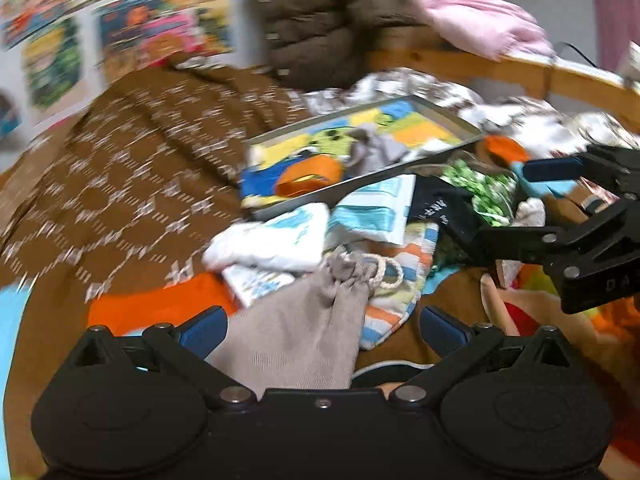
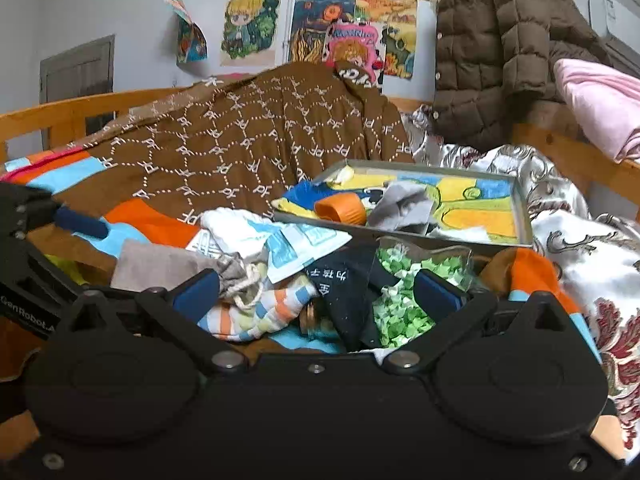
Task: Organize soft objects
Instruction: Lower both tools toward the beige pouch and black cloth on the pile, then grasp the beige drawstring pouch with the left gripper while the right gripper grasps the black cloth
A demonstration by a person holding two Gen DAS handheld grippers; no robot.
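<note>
left tongs (image 1: 324, 326) spread, straddling grey pouch (image 1: 296, 336)

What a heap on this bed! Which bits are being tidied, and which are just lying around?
Being tidied:
grey pouch
striped sock
white cloth
tray, which already holds some items

Just lying around:
brown blanket
puffer coat
wall drawings
pink cloth
</note>
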